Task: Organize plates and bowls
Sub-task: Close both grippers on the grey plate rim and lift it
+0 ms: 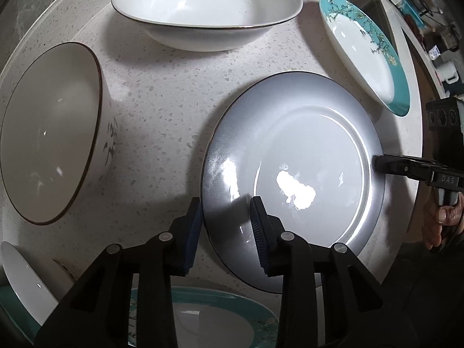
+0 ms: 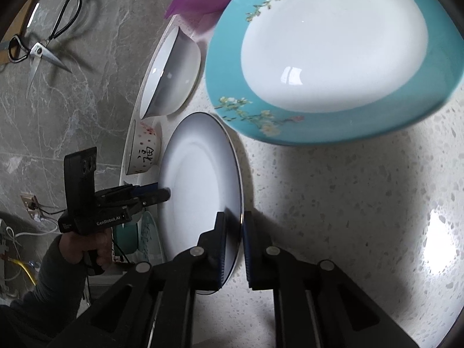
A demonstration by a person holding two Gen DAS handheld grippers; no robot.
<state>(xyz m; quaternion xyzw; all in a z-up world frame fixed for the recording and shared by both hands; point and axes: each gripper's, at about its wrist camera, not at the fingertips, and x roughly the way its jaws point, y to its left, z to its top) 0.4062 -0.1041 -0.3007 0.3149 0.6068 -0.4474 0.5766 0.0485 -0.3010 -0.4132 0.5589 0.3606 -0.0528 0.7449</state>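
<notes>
Your left gripper [image 1: 226, 226] sits right at the near edge of the grey plate [image 1: 293, 179]. One pad is outside the rim and one pad is on top of the plate, so the rim is between them, and they look pressed onto it. You hold it this way so the plate cannot slide when you lift.

Your right gripper [image 2: 242, 232] has the far right edge of the same plate [image 2: 200, 197]. Its pads are squeezed close on the thin rim. Two grips on opposite sides keep a wide, flat plate level, so it will not tip or slip.

That plate rests on the speckled counter [image 1: 162, 110], in the middle of the other dishes. To its left stands a tall bowl with writing [image 1: 49, 133]. Far from you is a white oval bowl [image 1: 206, 8]. On the far right lies a teal flower plate [image 1: 365, 49], near the grey plate but not touching it. Another teal plate [image 1: 203, 319] is close to you, under your left gripper, and the grey plate's near edge seems to lap over it. A small white bowl [image 1: 23, 278] sits at the near left.

My guess is you mean to lift the grey plate and stack it with another plate. Lift both sides together, because glazed plates are slippery.
</notes>
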